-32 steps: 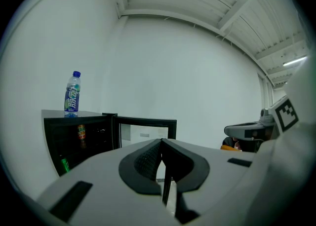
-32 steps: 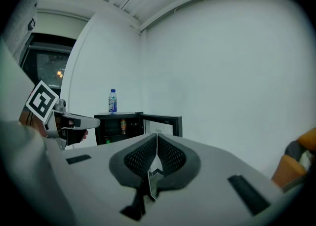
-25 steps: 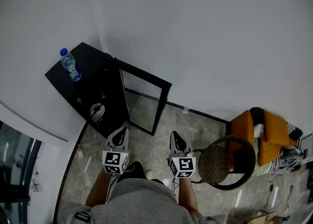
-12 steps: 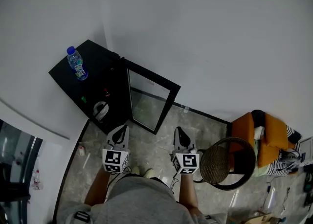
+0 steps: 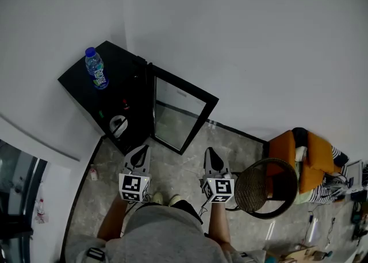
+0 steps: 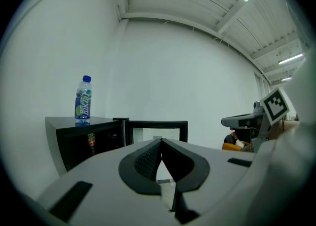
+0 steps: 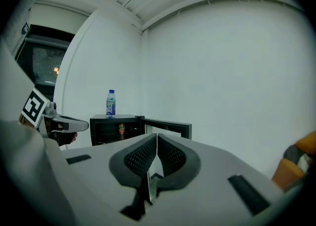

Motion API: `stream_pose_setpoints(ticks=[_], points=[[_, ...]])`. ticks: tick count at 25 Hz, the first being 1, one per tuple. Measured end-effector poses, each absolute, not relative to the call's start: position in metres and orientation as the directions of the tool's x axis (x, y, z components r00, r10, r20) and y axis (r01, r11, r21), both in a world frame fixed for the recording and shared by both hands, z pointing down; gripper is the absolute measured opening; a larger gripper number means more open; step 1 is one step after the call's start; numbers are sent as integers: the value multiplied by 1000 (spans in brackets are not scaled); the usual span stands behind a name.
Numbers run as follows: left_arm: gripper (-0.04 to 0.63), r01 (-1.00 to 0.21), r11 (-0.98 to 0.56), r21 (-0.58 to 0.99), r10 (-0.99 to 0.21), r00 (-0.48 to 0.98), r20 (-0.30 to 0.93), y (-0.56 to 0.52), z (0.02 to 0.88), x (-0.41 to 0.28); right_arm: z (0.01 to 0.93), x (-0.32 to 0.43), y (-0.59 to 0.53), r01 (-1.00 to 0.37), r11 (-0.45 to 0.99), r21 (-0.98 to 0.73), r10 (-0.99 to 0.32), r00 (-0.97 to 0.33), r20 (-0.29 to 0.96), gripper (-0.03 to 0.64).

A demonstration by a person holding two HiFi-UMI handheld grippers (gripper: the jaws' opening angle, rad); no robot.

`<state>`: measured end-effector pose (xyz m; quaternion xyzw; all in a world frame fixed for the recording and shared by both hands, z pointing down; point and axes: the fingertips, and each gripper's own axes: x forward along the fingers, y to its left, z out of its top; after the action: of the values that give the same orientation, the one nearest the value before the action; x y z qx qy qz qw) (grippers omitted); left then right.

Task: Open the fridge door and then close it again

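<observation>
We have both tongs shut with nothing in them. Left gripper [image 5: 140, 153] and right gripper [image 5: 211, 155] are over the floor [image 5: 178, 170], clear of the fridge [image 5: 119, 64]. Fridge sits in the room corner, glass door [image 5: 181, 115] swung wide open. Water bottle [image 5: 96, 69] stands upright by the fridge top's left edge.
</observation>
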<state>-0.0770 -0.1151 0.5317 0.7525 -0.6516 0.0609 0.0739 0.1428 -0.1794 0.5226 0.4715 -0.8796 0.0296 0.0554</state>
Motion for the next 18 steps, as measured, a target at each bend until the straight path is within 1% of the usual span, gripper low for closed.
stream_pose_setpoints(ticks=[9, 18], points=[[5, -994, -105, 40, -979, 110, 173, -114, 531, -84, 509, 140, -192, -816, 578, 26, -813, -573, 99, 26], [5, -999, 6, 54, -985, 3, 175, -137, 535, -65, 514, 153, -237, -753, 658, 22, -750, -652, 109, 26]])
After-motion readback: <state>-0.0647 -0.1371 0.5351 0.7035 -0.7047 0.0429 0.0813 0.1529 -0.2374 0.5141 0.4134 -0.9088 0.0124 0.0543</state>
